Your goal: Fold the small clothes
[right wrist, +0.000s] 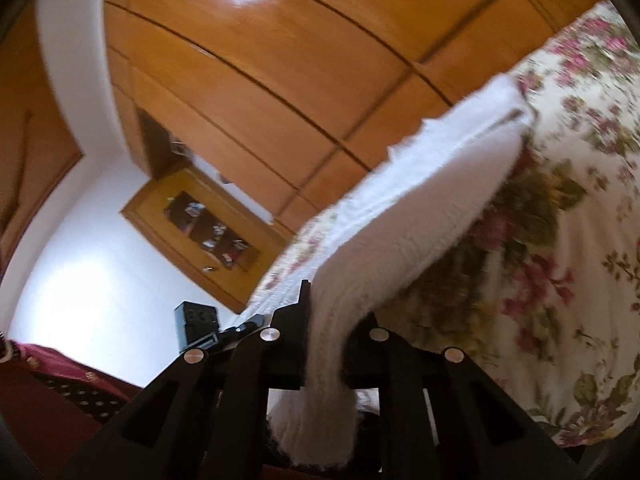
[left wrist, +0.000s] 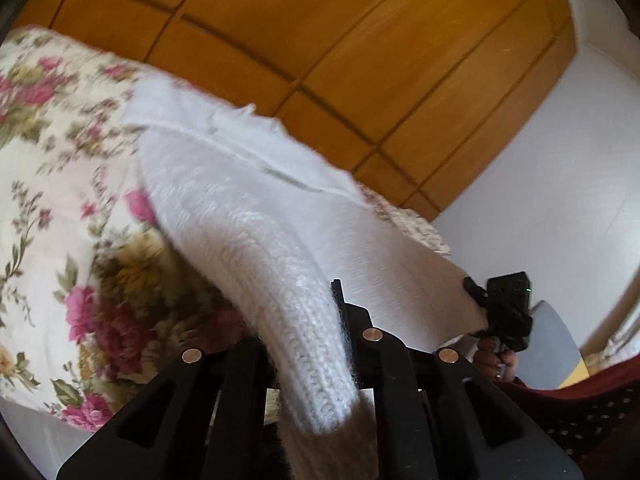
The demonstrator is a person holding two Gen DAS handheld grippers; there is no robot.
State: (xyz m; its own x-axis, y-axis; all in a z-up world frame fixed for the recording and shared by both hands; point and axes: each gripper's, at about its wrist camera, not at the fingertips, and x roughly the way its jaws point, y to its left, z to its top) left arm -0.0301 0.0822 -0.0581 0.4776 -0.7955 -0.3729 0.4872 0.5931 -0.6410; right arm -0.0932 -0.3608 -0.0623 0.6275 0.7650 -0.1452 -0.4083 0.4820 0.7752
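A white knitted garment (left wrist: 260, 220) is lifted off the floral bed cover (left wrist: 60, 160) and stretched between both grippers. In the left wrist view my left gripper (left wrist: 316, 316) is shut on one ribbed edge, which bunches out behind the jaws. At the far right of that view my right gripper (left wrist: 480, 300) pinches the garment's other corner. In the right wrist view my right gripper (right wrist: 338, 314) is shut on the white knitted garment (right wrist: 420, 200), which runs up to the right over the floral bed cover (right wrist: 560, 240). My left gripper (right wrist: 248, 326) shows small at the left, its grip hidden there.
A wooden wardrobe (left wrist: 320, 40) fills the background behind the bed, with a white wall (left wrist: 540, 200) beside it. A person's hand (left wrist: 492, 356) and dark red dotted sleeve (left wrist: 580, 400) hold the right gripper. A glass-fronted wooden cabinet (right wrist: 208, 232) stands by the wall.
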